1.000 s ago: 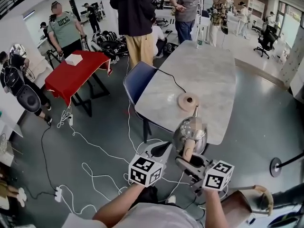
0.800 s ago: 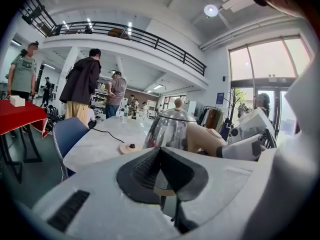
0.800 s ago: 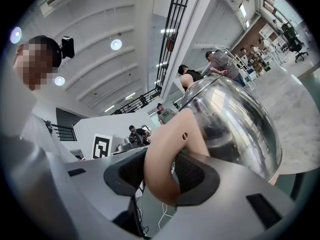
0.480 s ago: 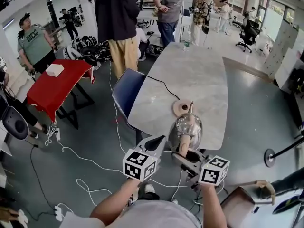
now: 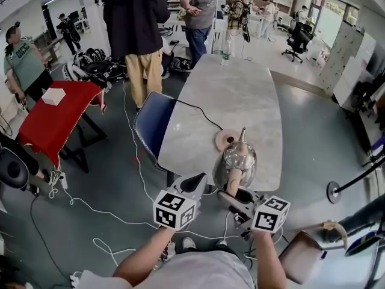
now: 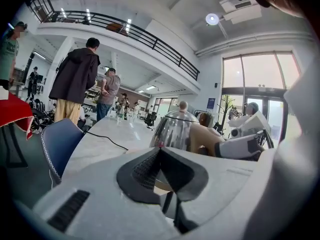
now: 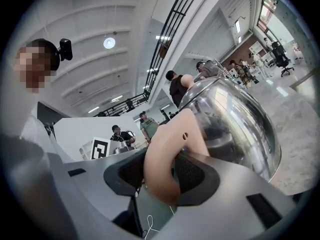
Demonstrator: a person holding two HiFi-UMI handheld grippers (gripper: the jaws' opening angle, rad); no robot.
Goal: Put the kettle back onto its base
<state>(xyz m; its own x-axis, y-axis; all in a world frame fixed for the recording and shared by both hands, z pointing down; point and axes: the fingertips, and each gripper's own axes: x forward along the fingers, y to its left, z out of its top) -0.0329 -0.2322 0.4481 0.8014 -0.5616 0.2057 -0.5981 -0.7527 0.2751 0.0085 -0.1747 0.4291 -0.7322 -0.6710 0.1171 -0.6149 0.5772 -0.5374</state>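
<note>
Right forearm reaches forward and low. My right gripper (image 5: 233, 192) is clamped on the kettle's beige handle (image 7: 167, 154). The left gripper (image 5: 194, 184) points alongside it, jaws pressed together on nothing. The kettle (image 5: 236, 160) sits upright over the near edge of the table (image 5: 228, 95), just short of the base (image 5: 224, 139). A second ago that gap was wider.

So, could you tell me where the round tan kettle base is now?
In the head view the round tan kettle base lies at the near end of the grey marble table, just beyond the shiny steel kettle in the right gripper.
</note>
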